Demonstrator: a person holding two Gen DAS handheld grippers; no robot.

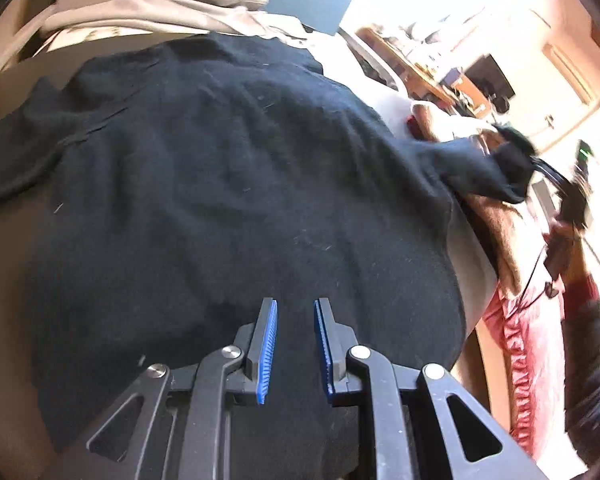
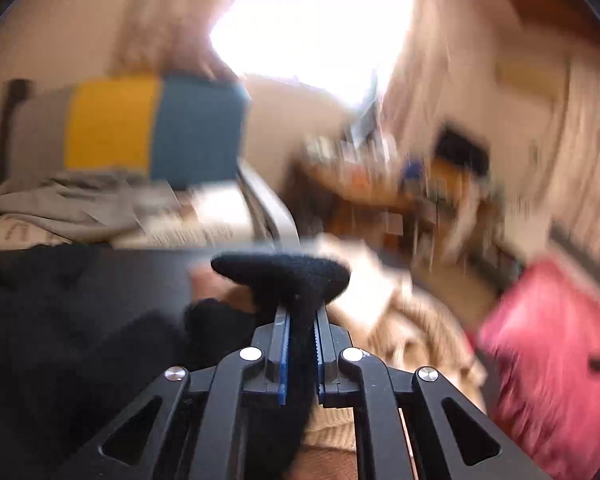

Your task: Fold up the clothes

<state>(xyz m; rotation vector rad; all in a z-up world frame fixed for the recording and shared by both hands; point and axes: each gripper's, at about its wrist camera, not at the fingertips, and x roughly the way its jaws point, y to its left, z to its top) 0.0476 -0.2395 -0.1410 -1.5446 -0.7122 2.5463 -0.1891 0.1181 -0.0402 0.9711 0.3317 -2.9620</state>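
Note:
A black knit sweater (image 1: 228,184) lies spread over a dark table (image 1: 4,248), filling most of the left wrist view. My left gripper (image 1: 295,304) hovers just above its near part, jaws open a small gap, nothing between them. My right gripper (image 2: 300,312) is shut on the sweater's sleeve end (image 2: 288,276), black fabric bunched between the blue pads (image 2: 284,344) and lifted off the table. In the left wrist view the right gripper (image 1: 540,164) shows at the far right, holding that sleeve (image 1: 472,168) stretched out sideways.
A grey garment (image 1: 156,8) lies heaped beyond the sweater, with a yellow and blue cushion (image 2: 156,128) behind it. A pink ruffled cloth (image 1: 520,344) and a beige knit (image 2: 412,320) lie to the right. A cluttered wooden desk (image 2: 364,184) stands farther back.

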